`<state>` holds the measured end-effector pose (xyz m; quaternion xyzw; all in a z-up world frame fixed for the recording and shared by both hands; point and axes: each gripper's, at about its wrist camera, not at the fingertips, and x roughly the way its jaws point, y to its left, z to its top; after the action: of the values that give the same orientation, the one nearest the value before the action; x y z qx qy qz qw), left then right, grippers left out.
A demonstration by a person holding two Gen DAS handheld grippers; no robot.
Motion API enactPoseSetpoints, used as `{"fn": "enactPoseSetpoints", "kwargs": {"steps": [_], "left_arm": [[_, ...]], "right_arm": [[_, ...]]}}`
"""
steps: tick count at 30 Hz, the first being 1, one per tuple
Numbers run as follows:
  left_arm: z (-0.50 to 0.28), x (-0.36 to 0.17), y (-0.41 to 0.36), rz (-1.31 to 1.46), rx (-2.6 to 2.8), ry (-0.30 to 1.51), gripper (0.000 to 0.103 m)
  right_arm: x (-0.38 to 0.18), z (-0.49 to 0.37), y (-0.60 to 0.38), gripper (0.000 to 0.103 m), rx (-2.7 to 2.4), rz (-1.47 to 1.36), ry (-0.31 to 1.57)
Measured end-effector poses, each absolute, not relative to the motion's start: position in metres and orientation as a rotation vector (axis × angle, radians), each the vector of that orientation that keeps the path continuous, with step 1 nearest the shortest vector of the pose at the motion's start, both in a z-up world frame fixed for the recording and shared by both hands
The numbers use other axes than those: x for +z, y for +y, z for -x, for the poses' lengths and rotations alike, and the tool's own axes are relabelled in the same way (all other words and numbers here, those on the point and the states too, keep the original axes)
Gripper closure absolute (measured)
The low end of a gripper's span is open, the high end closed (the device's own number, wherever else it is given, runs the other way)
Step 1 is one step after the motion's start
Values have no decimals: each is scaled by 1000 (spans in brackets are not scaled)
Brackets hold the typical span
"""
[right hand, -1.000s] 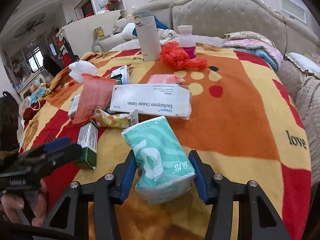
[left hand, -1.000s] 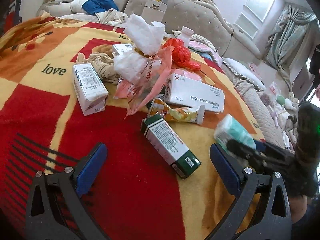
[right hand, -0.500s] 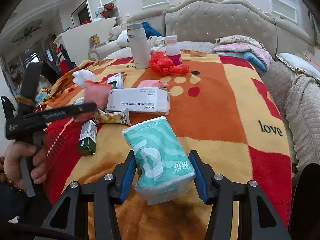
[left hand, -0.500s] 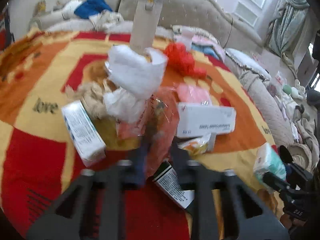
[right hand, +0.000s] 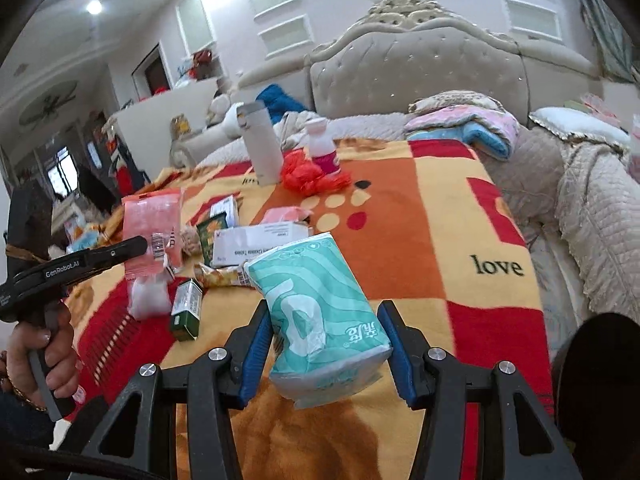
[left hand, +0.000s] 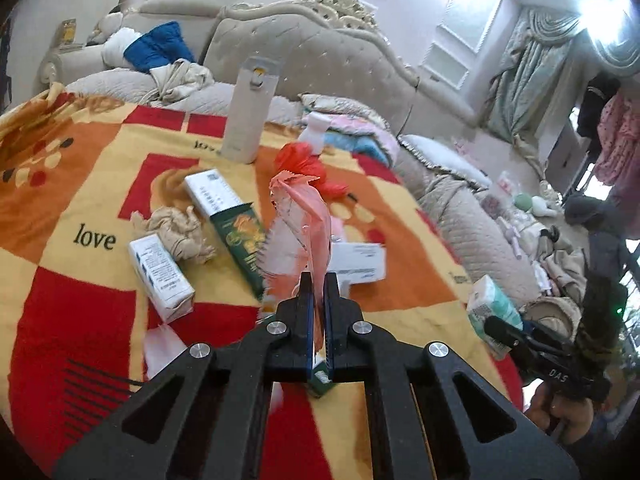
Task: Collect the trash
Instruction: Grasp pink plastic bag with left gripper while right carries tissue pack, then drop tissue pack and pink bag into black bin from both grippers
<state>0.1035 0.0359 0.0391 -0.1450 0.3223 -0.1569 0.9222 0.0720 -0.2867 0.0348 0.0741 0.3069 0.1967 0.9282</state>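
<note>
Two pieces of trash are in my grip at once. My left gripper has its jaws squeezed nearly together on a thin pink plastic wrapper, which stands up out of the blue pads and hangs clear above the blanket; in the right view a white lump dangles from its lower end. My right gripper is closed partway around a teal tissue pack, both pads pressing its sides, and the pack is held off the blanket on the near side of the big white medicine box.

So I judge the step in hand as picking up and carrying, with both hands loaded. No bin or bag shows in either view, so the next move calls for finding where these go and taking them there without loosening either pinch. The wrapper is flimsy and could slip out; I should keep that hand steady.

Much is left. Around the white medicine box lie a green carton on its near left, a yellow snack wrapper just in front of it, a crumpled beige rag and a small white box further left, and a red plastic bag beyond it, by the tall bottle.
</note>
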Motion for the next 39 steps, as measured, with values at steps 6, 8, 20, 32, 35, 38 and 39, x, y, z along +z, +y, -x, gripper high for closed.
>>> {"fn": "enactPoseSetpoints", "kwargs": {"steps": [6,8,20,32,35,38,39], "left_arm": [[-100,59,31,312,-358,639,101],[-101,64,28,319,-372,637,101],[-97,67,-16,254,-403,641,101],[-95,62,-102,173,-533,670,101],[-96,59,-130,156,-584,689,101],[-96,57,-158,134,-628,701,101],[-96,57,-169,129,-647,705,101]], "right_arm": [[40,-55,-309,52,382,-201,603],[40,-51,-317,52,373,-207,599],[44,-33,-350,52,322,-250,561],[44,-25,-396,52,174,-309,543],[41,-21,-413,52,121,-328,549],[38,-15,-432,52,69,-352,552],[38,-12,-441,52,43,-365,549]]}}
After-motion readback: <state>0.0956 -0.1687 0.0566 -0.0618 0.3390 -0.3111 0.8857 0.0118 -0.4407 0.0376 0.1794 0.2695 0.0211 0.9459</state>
